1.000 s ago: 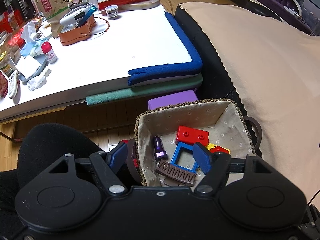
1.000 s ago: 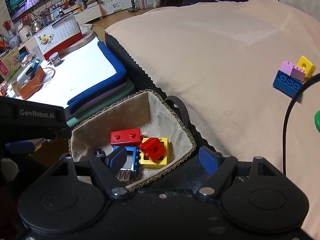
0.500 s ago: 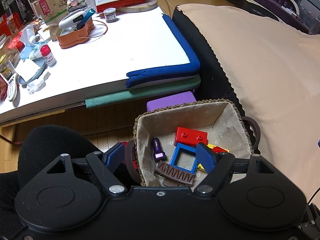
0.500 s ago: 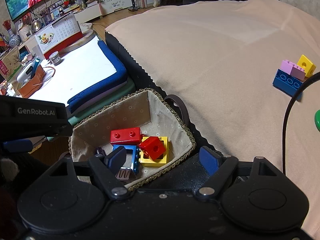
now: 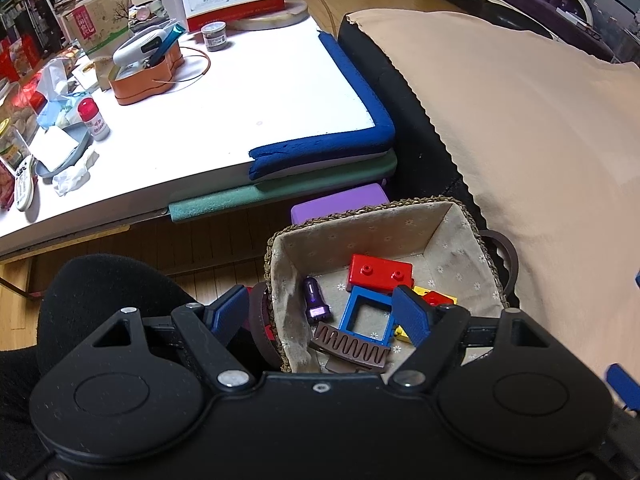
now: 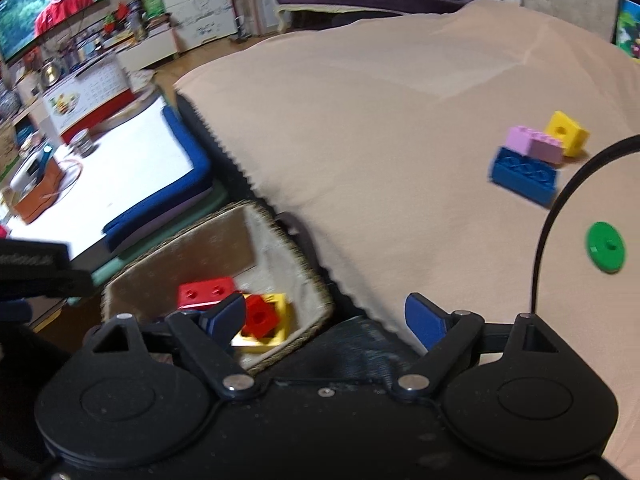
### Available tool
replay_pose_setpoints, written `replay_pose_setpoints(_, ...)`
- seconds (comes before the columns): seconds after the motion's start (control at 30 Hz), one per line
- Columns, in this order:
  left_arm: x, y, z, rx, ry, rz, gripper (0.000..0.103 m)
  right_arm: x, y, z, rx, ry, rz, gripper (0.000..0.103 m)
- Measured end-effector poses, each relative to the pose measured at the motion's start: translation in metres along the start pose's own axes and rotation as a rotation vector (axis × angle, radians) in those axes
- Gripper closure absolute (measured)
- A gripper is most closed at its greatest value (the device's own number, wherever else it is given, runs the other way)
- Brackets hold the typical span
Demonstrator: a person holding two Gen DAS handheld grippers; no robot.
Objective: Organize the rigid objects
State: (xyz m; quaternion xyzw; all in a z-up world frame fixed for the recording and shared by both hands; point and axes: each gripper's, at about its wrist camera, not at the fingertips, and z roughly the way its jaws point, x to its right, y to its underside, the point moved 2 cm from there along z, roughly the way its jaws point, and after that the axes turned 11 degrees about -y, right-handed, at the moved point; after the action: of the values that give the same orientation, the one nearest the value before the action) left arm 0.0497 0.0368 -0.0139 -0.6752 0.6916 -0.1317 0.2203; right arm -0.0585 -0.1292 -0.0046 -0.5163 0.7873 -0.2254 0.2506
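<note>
A woven basket (image 5: 460, 216) (image 6: 308, 280) with cloth lining stands beside the beige-covered bed. It holds a red brick (image 5: 380, 272), a blue frame piece (image 5: 366, 316), a purple plug (image 5: 316, 300), a brown comb piece (image 5: 350, 350), and a red cube on a yellow piece (image 6: 260, 318). My left gripper (image 5: 320, 316) is open and empty just above the basket's near edge. My right gripper (image 6: 334, 318) is open and empty over the basket's right corner. On the bed lie a blue brick (image 6: 524, 174), a pink brick (image 6: 534, 146), a yellow cube (image 6: 568, 134) and a green disc (image 6: 606, 246).
A low white table (image 5: 240, 112) with blue foam edging stands behind the basket, carrying an orange box, a bottle, a calendar and clutter. A purple box (image 5: 336, 208) sits under its edge. A black cable (image 6: 560, 208) arcs across the bed at right.
The right gripper has swung to the right toward the bed; the bricks and green disc now show more centrally. The left gripper has stayed over the basket.
</note>
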Motion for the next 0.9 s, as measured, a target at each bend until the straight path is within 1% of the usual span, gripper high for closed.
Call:
replay_pose_setpoints(0.2, 0.005, 0.004, -0.002, -0.003, 0.03, 0.014, 0.028, 0.035, -0.002, -0.015, 0.076, 0.082, 0.016, 0.003)
replay_pose_setpoints(0.3, 0.011, 0.008, -0.004, 0.003, 0.04, 0.032, 0.028, 0.055, -0.002, -0.02, 0.094, 0.106, 0.038, 0.001)
replay_pose_setpoints(0.4, 0.02, 0.012, -0.007, 0.011, 0.053, 0.052, 0.028, 0.074, -0.003, -0.023, 0.101, 0.128, 0.062, 0.001)
replay_pose_setpoints(0.53, 0.034, 0.02, -0.011, 0.011, 0.087, 0.081, 0.028, 0.101, -0.006, -0.026, 0.123, 0.174, 0.097, 0.001)
replay_pose_setpoints(0.6, 0.042, 0.024, -0.012, 0.009, 0.099, 0.1, 0.028, 0.12, -0.008, -0.031, 0.138, 0.172, 0.122, 0.001)
replay_pose_setpoints(0.7, 0.058, 0.03, -0.013, 0.006, 0.108, 0.135, 0.028, 0.149, -0.012, -0.041, 0.152, 0.144, 0.174, 0.001)
replay_pose_setpoints(0.9, 0.091, 0.048, -0.013, -0.014, 0.139, 0.21, 0.028, 0.212, -0.015, -0.062, 0.176, 0.196, 0.288, 0.001)
